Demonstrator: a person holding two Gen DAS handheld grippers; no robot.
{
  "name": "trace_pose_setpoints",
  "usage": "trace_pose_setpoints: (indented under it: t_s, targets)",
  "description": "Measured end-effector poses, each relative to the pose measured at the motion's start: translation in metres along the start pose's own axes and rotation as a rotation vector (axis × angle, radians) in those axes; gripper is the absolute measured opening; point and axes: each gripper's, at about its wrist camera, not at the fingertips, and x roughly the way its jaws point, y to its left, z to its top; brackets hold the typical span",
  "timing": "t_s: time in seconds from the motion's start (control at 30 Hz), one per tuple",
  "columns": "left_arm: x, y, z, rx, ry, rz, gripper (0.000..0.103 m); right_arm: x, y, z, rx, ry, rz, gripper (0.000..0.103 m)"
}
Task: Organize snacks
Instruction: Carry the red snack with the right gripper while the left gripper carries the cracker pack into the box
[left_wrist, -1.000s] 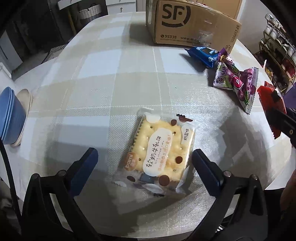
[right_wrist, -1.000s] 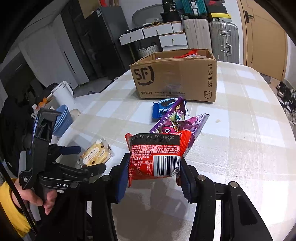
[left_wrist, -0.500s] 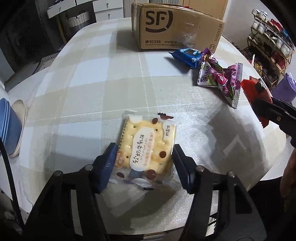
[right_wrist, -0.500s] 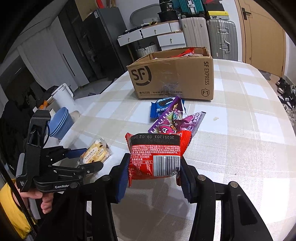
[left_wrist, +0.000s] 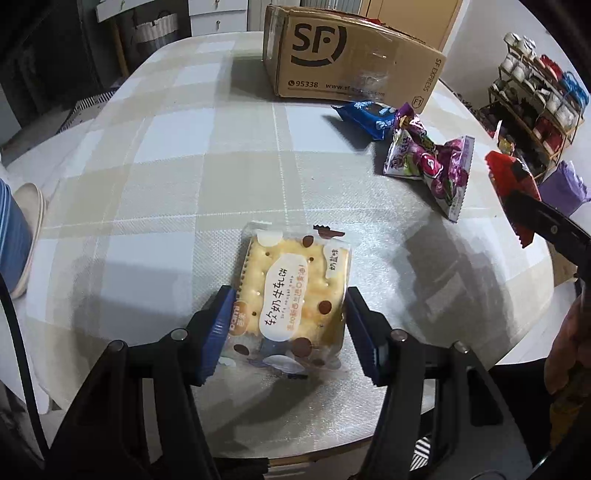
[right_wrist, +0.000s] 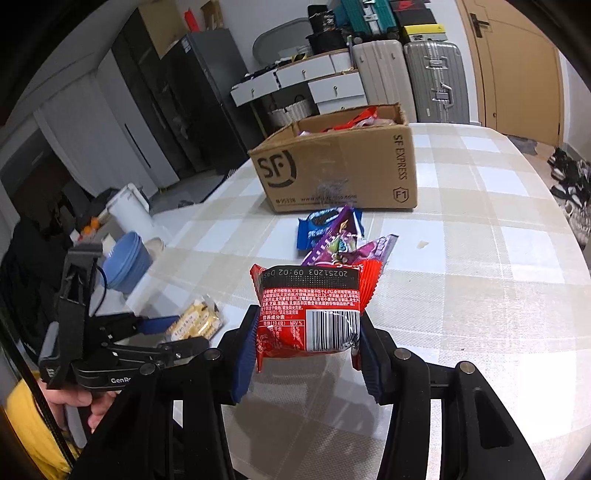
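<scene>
Lying flat on the checked tablecloth (left_wrist: 177, 192) near the table's front edge, the cracker packet (left_wrist: 291, 295) sat between the blue pads of the left gripper (left_wrist: 286, 330), whose jaws had just been closing and now pressed the packet's 2 side edges. That gripper pointed steeply down at the table; in the right wrist view a hand (right_wrist: 75, 400) with a yellow sleeve held its black handle at the lower left.

Raised above the table, the right gripper (right_wrist: 306, 345) pointed down at a gentler slant and was clamped on a red snack bag (right_wrist: 308, 312), barcode side facing the camera.

Beyond the red bag lay 2 purple candy bags (left_wrist: 430, 162), touching each other, and a blue biscuit packet (left_wrist: 364, 116) just behind them. An open cardboard box (right_wrist: 332, 173) marked SF stood further back, with snack wrappers showing over its rim. The loose packets lay between the box and the held bag; nothing lay between the cracker packet and the box. Stacked blue bowls (right_wrist: 125, 260) and a white jug (right_wrist: 131, 210) stood at the table's left side.
</scene>
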Motion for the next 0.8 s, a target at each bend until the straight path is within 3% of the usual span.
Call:
trace_pose_setpoints:
  t_s: [0.27, 0.5, 0.8]
  targets:
    - [-0.016, 0.002, 0.007, -0.033, -0.037, -0.069, 0.057, -0.011, -0.014, 0.004, 0.075, -0.036, 0.026, 0.049]
    - [-0.041, 0.008, 0.022, -0.069, -0.087, -0.132, 0.057, -0.037, -0.025, 0.009, 0.139, -0.136, 0.072, 0.049]
    - [-0.086, 0.002, 0.066, -0.055, -0.185, -0.185, 0.057, -0.059, -0.017, 0.032, 0.139, -0.208, 0.135, 0.049]
